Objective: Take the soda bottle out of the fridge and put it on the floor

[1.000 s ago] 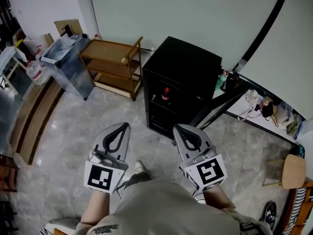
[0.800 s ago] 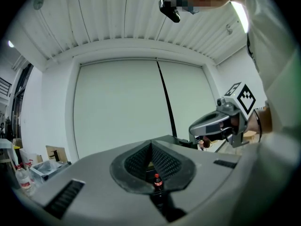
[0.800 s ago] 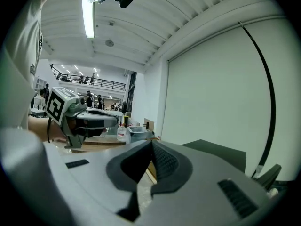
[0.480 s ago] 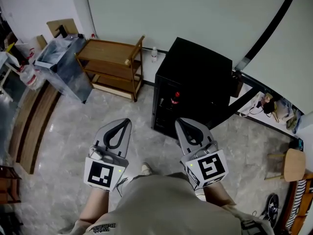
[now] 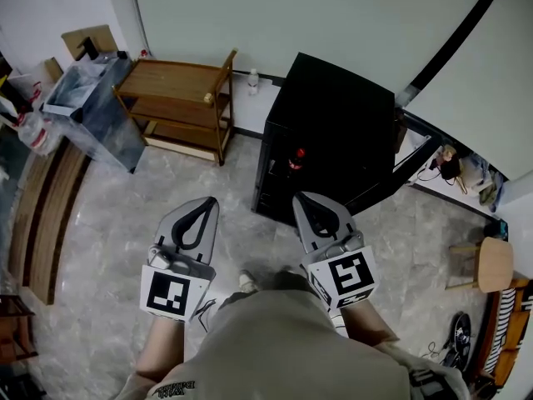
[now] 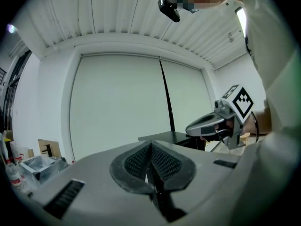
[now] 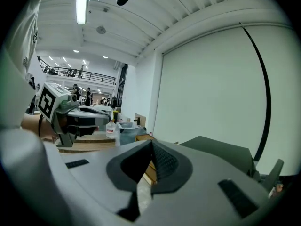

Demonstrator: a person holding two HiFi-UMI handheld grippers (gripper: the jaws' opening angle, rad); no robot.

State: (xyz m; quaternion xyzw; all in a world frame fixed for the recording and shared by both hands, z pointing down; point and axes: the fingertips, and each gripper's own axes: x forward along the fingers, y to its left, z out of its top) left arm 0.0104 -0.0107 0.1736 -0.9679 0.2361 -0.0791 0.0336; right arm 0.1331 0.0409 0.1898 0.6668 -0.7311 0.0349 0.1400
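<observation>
Two grippers are held low in front of one black fridge (image 5: 337, 119), which stands against the pale wall with its door swung open. One soda bottle (image 5: 295, 158), told by its red cap, is seen upright on a shelf inside the fridge, behind the open front; it is touched by neither tool.

The left gripper (image 5: 202, 211) is held in front of the fridge and off to its left. Its two jaws are pressed together and nothing is caught between them. The right gripper (image 5: 310, 207) is held just before the fridge's open front, below the bottle. Its two jaws are likewise closed on nothing. One marker cube is carried on each gripper, two in all.

To the left of the fridge one wooden shelf cart (image 5: 179, 102) is seen, and beyond it one grey bin (image 5: 100, 115). Between the cart and the fridge, one small clear bottle (image 5: 253, 80) is set by the wall. Well to the fridge's right, one round-topped stool (image 5: 491, 265) is seen.
</observation>
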